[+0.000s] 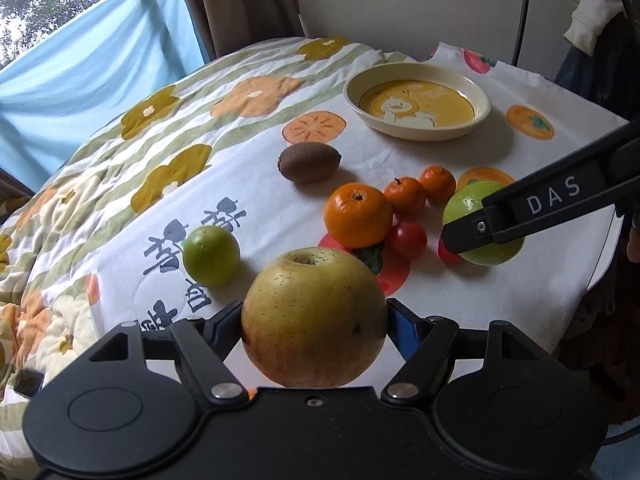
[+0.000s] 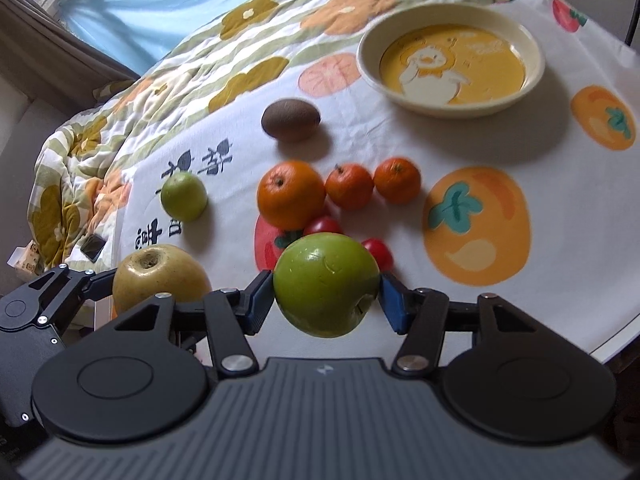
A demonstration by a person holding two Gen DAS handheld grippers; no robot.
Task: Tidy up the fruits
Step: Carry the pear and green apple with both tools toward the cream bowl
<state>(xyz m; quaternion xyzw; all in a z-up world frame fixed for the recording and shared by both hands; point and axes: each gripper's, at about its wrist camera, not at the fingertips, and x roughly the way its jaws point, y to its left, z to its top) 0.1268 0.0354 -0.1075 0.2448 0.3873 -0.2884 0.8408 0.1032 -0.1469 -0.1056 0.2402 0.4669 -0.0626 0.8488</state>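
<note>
My left gripper (image 1: 314,314) is shut on a big yellow-brown apple (image 1: 312,280), which hangs just above the cloth. My right gripper (image 2: 326,285) is shut on a green apple (image 2: 326,280), with its blue pads pressed on both sides. On the cloth lie a large orange (image 2: 290,194), two mandarins (image 2: 349,186) (image 2: 397,180), two cherry tomatoes (image 2: 324,224) (image 2: 378,252), a small green fruit (image 2: 184,196) and a kiwi (image 2: 291,120). Beyond them stands a cream plate (image 2: 368,64) with a duck picture and nothing on it.
A fruit-print cloth (image 1: 500,292) covers the table, whose edge (image 2: 616,344) runs close on the right. A flowered quilt (image 1: 132,128) lies on the left with a phone (image 2: 93,247) on it. Blue curtain and window stand behind.
</note>
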